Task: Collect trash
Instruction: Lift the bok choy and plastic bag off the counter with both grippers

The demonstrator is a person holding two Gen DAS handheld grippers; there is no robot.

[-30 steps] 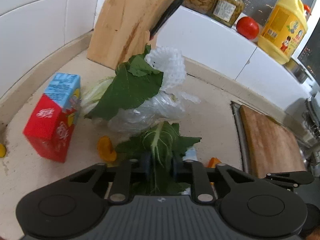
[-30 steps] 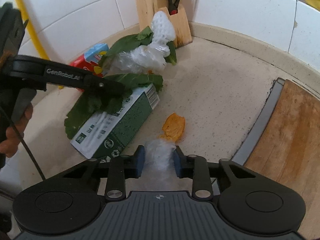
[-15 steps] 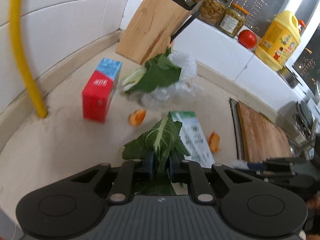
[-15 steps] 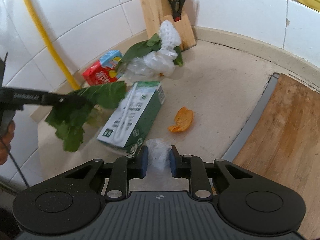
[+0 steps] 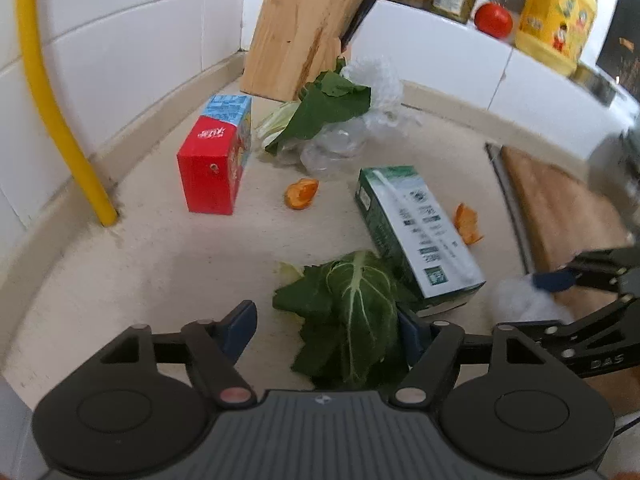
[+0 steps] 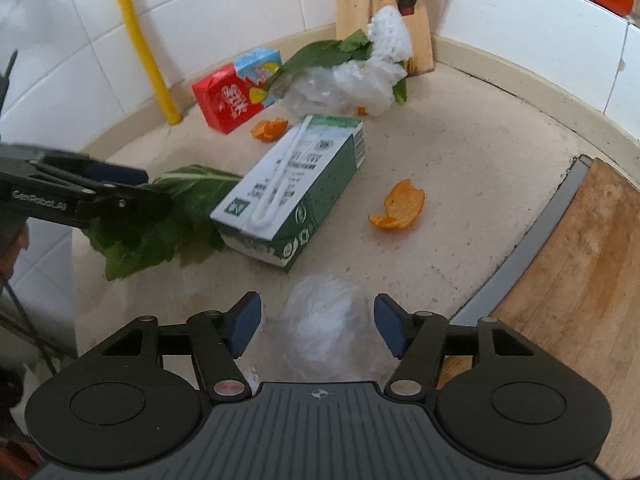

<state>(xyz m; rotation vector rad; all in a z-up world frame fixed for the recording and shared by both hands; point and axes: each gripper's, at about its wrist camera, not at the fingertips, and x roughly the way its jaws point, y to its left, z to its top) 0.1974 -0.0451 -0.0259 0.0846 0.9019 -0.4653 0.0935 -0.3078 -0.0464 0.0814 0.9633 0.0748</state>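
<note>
My left gripper (image 5: 326, 326) is open, with a green cabbage leaf (image 5: 352, 312) loose between its fingers at the counter's near edge; the leaf also shows in the right wrist view (image 6: 160, 216). My right gripper (image 6: 318, 326) is open, with a crumpled clear plastic wad (image 6: 324, 328) loose between its fingers. On the counter lie a green-white carton (image 6: 292, 192), a red-blue juice carton (image 6: 236, 88), two orange peels (image 6: 400, 206) (image 6: 270, 128), and a pile of leaf, plastic wrap and white foam net (image 6: 352, 72).
A wooden knife block (image 5: 296, 28) stands in the corner. A yellow pipe (image 5: 52, 100) rises at the left wall. A wooden cutting board (image 6: 580, 280) lies at the right. Jars, a tomato (image 5: 494, 20) and a yellow oil bottle (image 5: 556, 12) stand on the back ledge.
Both grippers pulled back toward the counter's near edge and opened. The left let go of the cabbage leaf and the right let go of the plastic wad.
</note>
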